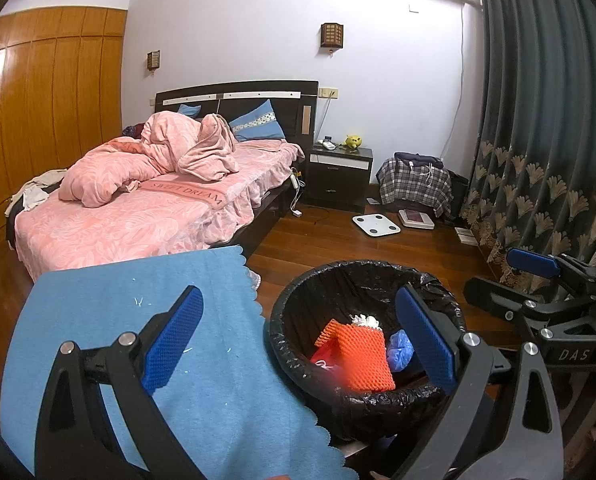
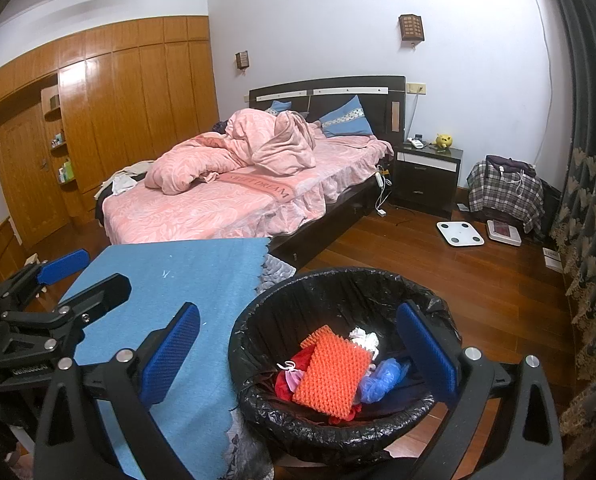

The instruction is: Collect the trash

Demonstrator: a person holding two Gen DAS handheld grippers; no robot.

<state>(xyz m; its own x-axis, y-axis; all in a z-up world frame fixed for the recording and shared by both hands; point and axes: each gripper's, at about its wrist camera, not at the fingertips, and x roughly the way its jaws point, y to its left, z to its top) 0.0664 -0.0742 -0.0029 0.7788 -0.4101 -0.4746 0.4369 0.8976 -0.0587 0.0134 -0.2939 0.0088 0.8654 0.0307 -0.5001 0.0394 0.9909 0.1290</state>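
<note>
A black-lined trash bin [image 1: 298, 296] [image 2: 258, 312] stands on the floor beside a table under a blue cloth [image 1: 110, 312] [image 2: 186, 276]. Inside lie an orange foam net [image 1: 361, 356] [image 2: 331, 380], a blue plastic wad [image 1: 401, 350] [image 2: 379, 380], white crumpled paper [image 1: 365, 321] [image 2: 363, 338] and a red item [image 2: 288, 382]. My left gripper [image 1: 299, 340] is open and empty, above the bin's near edge. My right gripper [image 2: 298, 356] is open and empty, over the bin. Each gripper shows at the other view's edge.
A bed [image 1: 158, 200] with pink bedding stands behind the table. A dark nightstand [image 1: 339, 176], a white scale [image 1: 375, 225] and a clothes pile [image 1: 413, 184] sit on the wooden floor. Dark curtains [image 1: 545, 120] hang at the right. A wooden wardrobe [image 2: 118, 120] lines the left wall.
</note>
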